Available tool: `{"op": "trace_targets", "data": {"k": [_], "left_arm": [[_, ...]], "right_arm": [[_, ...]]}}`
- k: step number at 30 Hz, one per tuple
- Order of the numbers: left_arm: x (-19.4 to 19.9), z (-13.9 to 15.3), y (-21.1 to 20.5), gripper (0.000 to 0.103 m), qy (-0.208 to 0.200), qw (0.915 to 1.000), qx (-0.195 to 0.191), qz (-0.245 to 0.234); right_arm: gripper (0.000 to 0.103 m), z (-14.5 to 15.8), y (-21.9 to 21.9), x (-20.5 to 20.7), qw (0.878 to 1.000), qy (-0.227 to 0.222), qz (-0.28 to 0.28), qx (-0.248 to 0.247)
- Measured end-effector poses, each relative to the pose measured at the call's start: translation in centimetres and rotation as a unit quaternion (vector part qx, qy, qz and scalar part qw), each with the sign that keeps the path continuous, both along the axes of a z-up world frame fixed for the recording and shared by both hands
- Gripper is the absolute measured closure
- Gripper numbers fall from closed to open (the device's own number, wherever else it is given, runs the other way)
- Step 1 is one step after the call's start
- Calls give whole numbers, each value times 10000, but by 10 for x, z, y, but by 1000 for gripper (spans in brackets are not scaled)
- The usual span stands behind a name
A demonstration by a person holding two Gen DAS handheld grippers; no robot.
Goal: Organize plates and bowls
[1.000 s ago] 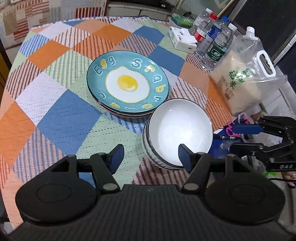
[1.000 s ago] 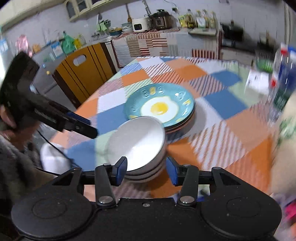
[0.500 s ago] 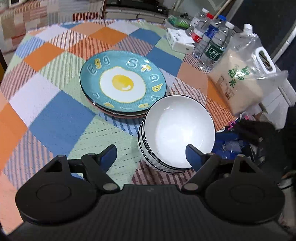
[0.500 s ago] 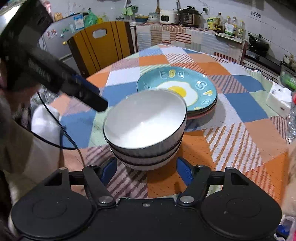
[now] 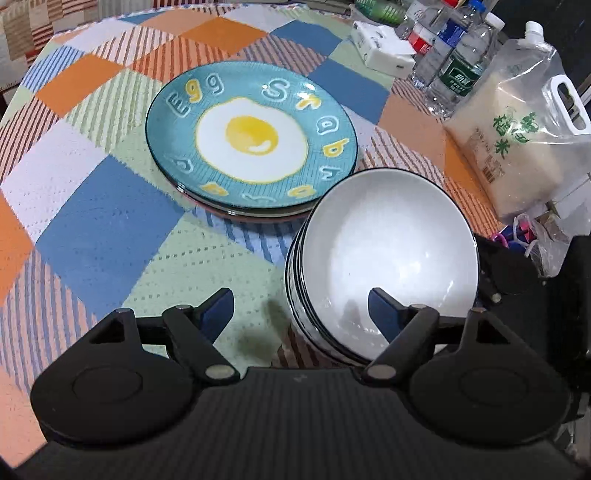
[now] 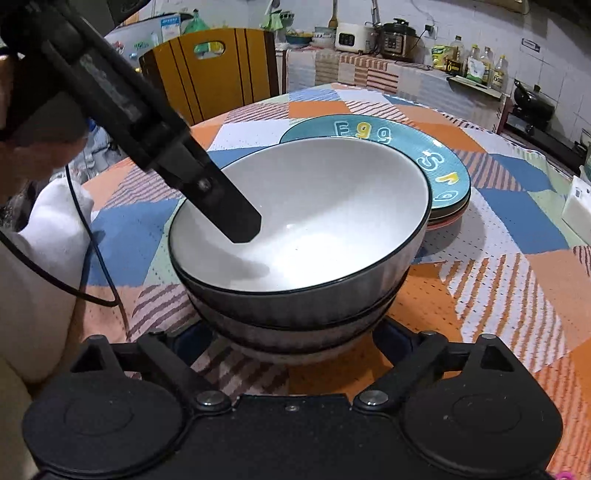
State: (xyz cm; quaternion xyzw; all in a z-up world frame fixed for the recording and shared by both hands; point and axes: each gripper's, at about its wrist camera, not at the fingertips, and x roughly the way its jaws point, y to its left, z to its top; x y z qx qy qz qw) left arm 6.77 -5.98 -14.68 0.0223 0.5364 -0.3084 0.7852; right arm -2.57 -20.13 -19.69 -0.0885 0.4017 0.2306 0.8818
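A stack of white bowls with dark rims (image 5: 384,258) (image 6: 306,236) stands on the patchwork tablecloth, touching a stack of plates topped by a teal fried-egg plate (image 5: 251,140) (image 6: 439,162). My left gripper (image 5: 301,310) is open; its right finger (image 5: 384,314) reaches over the rim into the top bowl, its left finger is outside. In the right wrist view that finger (image 6: 236,218) shows inside the bowl. My right gripper (image 6: 291,341) is open, its fingers on either side of the stack's base, tips hidden under the bowls.
Water bottles (image 5: 458,62), a white box (image 5: 384,51) and a bag of rice (image 5: 517,136) stand at the table's right edge. A yellow chair (image 6: 214,70) is behind the table. Kitchen counter with appliances (image 6: 369,33) lies beyond.
Both grippers have closed in on the bowl stack. The left one's right finger has gone over the rim into the top bowl; the right one now straddles the base.
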Motion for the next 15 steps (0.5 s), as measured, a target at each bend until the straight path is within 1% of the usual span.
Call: {"op": "trace_targets", "data": {"k": [2, 4, 5, 6, 7, 8, 9, 15], "left_arm": [[4, -4, 1, 25, 145, 9998, -134, -6], [7, -10, -1, 26, 226, 9997, -84, -56], [8, -13, -3, 31, 253, 9996, -56, -117], [8, -16, -5, 38, 313, 9993, -40, -183], [10, -20, -7, 42, 413, 9988, -41, -243], [11, -23, -8, 45, 493, 9983, -84, -282], [12, -24, -9, 52, 541, 9979, -185, -320], [17, -27, -8, 53, 591, 9971, -383, -278]], "right_arm": [[7, -5, 1, -1, 10000, -84, -23, 21], [7, -9, 3, -2, 9999, -124, -40, 67], [7, -10, 3, -1, 9999, -126, -59, 96], [7, -11, 3, -1, 9998, -133, -84, 135], [7, -11, 2, 0, 9997, -138, -99, 190], [7, -12, 1, 1, 9997, -108, -79, 219], [7, -12, 3, 3, 9997, -78, -53, 230], [6, -17, 0, 9, 9993, -56, 106, 360]]}}
